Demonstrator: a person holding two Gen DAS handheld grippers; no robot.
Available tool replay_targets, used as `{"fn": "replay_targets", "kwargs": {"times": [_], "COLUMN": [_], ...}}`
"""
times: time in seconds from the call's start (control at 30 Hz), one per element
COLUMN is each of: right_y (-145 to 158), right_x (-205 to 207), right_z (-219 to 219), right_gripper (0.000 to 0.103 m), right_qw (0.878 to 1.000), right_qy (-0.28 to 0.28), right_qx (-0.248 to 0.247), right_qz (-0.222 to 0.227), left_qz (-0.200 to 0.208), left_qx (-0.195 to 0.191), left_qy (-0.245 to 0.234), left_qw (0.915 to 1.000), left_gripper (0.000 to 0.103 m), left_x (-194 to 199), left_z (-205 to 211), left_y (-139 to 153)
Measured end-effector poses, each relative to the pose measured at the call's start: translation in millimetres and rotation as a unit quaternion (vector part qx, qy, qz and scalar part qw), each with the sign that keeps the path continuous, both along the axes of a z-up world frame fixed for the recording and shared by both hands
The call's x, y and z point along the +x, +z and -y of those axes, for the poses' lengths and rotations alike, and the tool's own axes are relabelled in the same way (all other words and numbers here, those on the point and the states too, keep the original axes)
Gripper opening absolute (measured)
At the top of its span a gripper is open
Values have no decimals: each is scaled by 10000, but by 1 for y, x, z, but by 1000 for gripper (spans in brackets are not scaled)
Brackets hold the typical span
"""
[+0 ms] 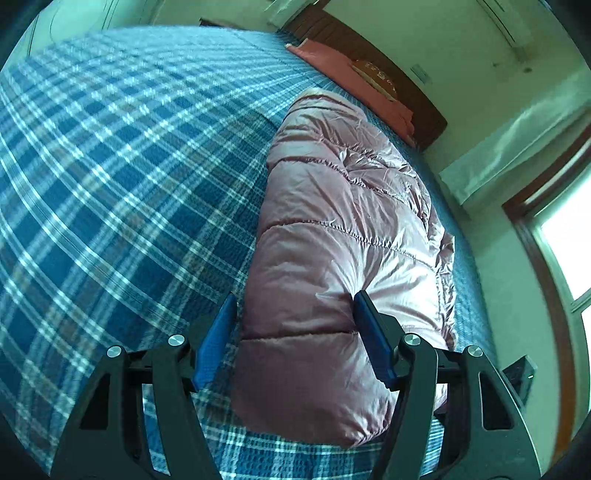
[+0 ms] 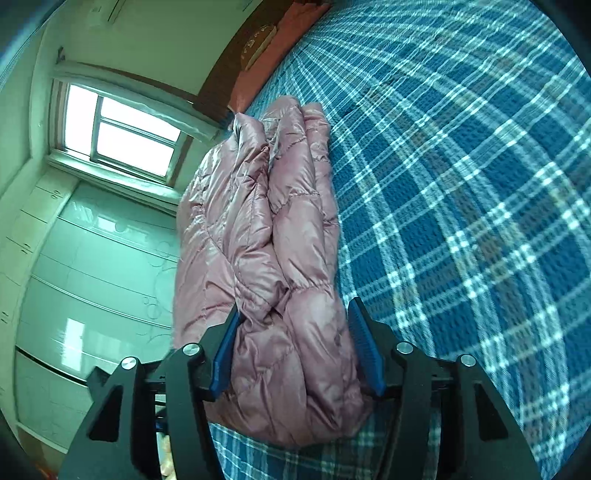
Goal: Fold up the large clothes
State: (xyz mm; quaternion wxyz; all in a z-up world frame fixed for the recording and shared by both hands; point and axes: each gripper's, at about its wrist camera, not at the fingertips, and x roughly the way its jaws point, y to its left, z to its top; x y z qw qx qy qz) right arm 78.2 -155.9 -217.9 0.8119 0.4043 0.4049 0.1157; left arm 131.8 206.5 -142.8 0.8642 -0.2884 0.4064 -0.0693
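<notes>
While the pink puffer jacket (image 1: 332, 240) lies folded into a long narrow bundle on the bed's blue plaid cover (image 1: 110, 166), both claws sit at its near end. Left of the jacket, the cover is bare; beyond the jacket's far end sits a reddish pillow (image 1: 343, 70). The left claw (image 1: 293, 339) stands parted, one pad dimpling the fabric, gripping nothing. The right claw (image 2: 291, 350) straddles the bundle loosely, its jaws apart. Folding looks nearly done; perhaps one final crosswise fold remains.

Bedroom: blue plaid bed (image 1: 110, 166), dark wooden headboard (image 1: 369, 48) ahead, bright window (image 2: 118, 125), pale glossy wardrobe (image 2: 92, 258), wall-mounted air conditioner (image 1: 506, 22).
</notes>
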Motion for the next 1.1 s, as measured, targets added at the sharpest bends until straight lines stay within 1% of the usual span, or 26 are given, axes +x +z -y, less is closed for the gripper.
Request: {"fn": "replay_targets", "kwargs": {"times": [0.03,0.13,0.23,0.3,0.33,0.37,0.43,0.5,0.53,0.6,0.67,0.7,0.87,0.97,1.1], "right_y": [3,17,32,44,51,55,67,79,85,97,109,114,138,146,151], "right_x": [-4,-20,-38,-45,-52,-55,-66,-75,-80,-88,-93,-97,-111,-118,-125], "right_z": [-1,-5,-9,-16,-19,-22,-30,-37,-41,-51,-63,-69,-89,-100,-108], "right_gripper": [58,61,62,62,64,68,71,72,72,73,76,76,77,77,77], "right_qw": [9999,9979,9923,9873,9836,9808,9734,9652,9618,9552,9499,9467,9343,9299,9239], "right_qy": [-11,-55,-100,-150,-168,-177,-204,-227,-236,-261,-266,-250,-211,-183,-168], "right_qx": [-107,-646,-1238,-1578,-1792,-1938,-2274,-2590,-2705,-2907,-3051,-3135,-3410,-3489,-3606], "right_qz": [-7,-32,28,58,87,116,187,284,344,486,623,689,1013,1150,1269], "left_qz": [46,149,272,385,461,564,728,850,883,967,1057,1112,1228,1285,1331], "left_qx": [184,642,1126,1346,1419,1564,1823,2147,2270,2580,2761,2808,2856,2763,2749], "left_qy": [-5,-20,-53,-21,-3,64,162,234,273,411,492,489,531,538,519], "left_qw": [9998,9978,9933,9901,9888,9861,9804,9727,9695,9604,9540,9520,9490,9509,9508], "left_gripper": [65,66,67,72,74,76,82,92,93,96,98,98,99,99,99], "left_x": [-3,-12,-24,-34,-39,-46,-56,-66,-69,-80,-87,-92,-110,-117,-123], "left_z": [2,7,13,15,16,18,20,23,25,27,29,30,30,29,31], "left_y": [5,15,27,35,39,45,56,68,72,83,93,97,113,120,125]}}
